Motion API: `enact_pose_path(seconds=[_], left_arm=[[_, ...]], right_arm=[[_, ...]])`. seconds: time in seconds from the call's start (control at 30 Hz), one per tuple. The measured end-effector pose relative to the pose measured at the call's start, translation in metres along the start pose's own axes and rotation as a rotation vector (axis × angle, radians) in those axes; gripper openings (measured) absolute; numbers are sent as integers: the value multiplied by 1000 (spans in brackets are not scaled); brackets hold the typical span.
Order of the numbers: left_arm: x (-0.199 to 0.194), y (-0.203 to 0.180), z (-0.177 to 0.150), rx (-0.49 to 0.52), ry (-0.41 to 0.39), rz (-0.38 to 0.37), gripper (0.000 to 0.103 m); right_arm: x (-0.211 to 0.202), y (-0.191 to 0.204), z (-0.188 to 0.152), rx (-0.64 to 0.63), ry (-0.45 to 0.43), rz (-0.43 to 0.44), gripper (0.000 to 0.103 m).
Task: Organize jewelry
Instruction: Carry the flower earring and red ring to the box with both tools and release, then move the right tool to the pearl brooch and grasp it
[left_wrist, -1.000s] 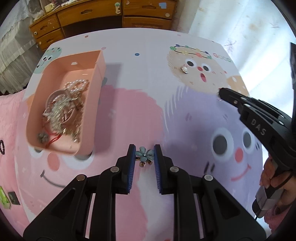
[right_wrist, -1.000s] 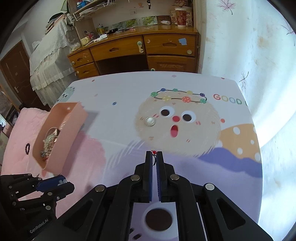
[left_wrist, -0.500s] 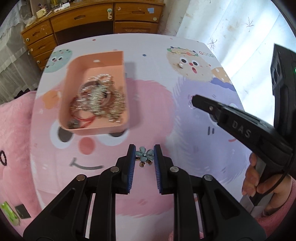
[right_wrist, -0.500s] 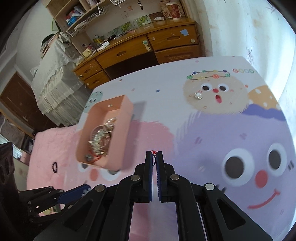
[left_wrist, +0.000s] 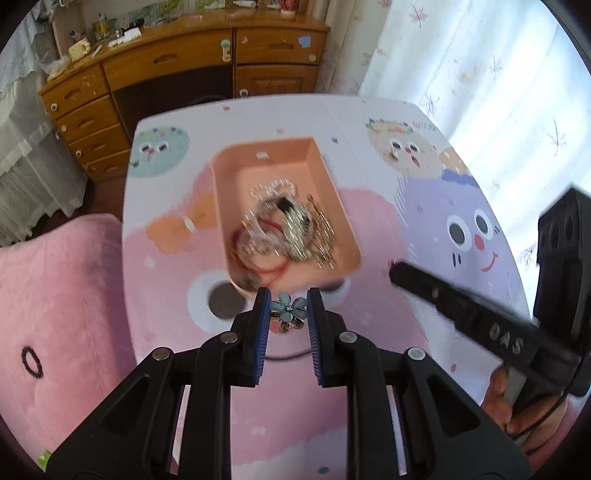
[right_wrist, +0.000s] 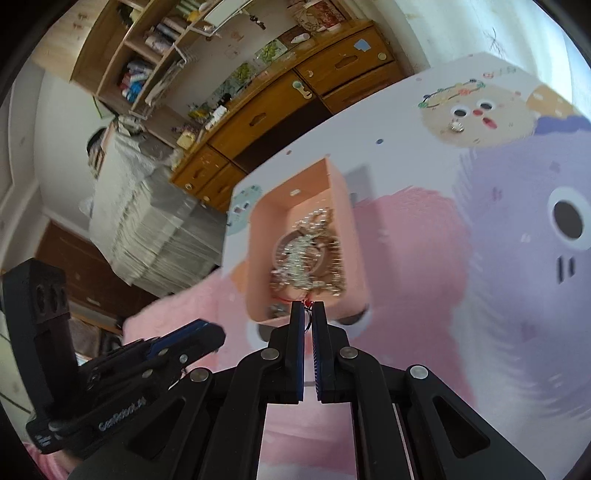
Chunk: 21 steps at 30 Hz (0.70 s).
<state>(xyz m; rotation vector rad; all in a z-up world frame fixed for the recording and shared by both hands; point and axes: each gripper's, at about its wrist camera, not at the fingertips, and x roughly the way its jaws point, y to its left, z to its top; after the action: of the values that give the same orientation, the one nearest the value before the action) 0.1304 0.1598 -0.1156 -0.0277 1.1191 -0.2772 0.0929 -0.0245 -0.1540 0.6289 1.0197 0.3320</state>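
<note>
This is a bedroom in a home, likely a child's. A wooden desk (left_wrist: 192, 70) with rows of drawers stands against the far wall, its top crowded with small bottles, cups and papers. Above it, open wooden shelves (right_wrist: 147, 62) hold books and boxes, with a white wire rack beside them. A table (left_wrist: 369, 122) covered in a cartoon-printed cloth of round smiling creatures fills the middle. Beside the table's left edge lies a fluffy pink cushion (left_wrist: 55, 295). A lace-draped piece of furniture (right_wrist: 147, 206) sits by a dark wooden door (right_wrist: 74, 266), and floral-patterned curtains (left_wrist: 498, 66) let in daylight on the right
</note>
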Motion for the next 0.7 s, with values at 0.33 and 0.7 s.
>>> enact_pose_path(seconds=[0.33,0.7], left_arm=[[-2,26,45,-17,-79,-48,17],[12,22,53,-60,-32,-48,42]], right_arm=[[2,34,7,-15,-110,14,4],[-1,23,26,3,-118,-87,35]])
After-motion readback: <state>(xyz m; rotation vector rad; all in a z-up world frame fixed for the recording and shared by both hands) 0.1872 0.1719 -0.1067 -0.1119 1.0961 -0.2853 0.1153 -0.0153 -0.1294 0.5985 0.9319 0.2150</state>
